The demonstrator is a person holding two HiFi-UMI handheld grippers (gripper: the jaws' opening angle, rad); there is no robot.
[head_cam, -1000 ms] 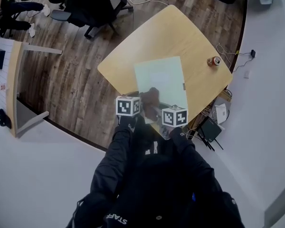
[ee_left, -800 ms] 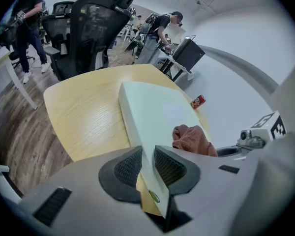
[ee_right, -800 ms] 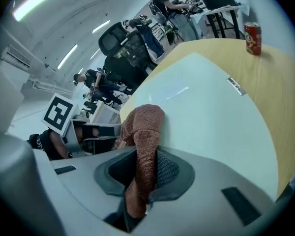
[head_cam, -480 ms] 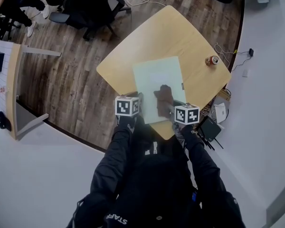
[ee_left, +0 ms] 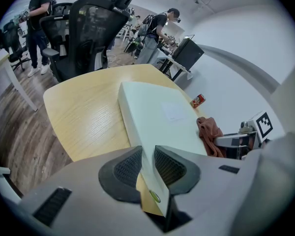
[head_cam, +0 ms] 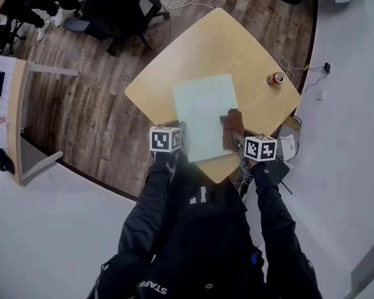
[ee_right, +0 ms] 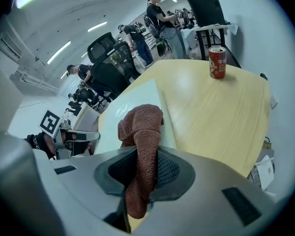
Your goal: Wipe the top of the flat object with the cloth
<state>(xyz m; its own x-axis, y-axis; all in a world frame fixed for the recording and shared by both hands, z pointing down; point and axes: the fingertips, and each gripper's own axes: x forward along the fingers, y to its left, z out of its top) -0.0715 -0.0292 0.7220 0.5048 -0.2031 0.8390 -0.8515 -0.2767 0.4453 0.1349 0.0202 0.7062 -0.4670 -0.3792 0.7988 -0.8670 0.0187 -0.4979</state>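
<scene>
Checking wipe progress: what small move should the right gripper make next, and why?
Probably drag the cloth leftward across the board: the right gripper holds it at the right edge, and the left gripper clamps the near edge steady.

The board is lying on the table; the cloth is resting at its 4 o'clock edge, perhaps overhanging; the can is standing toward 2 o'clock.

Coarse-knit brown cloth, smooth matt pale-green flat object, grained wood table, glossy can
</scene>
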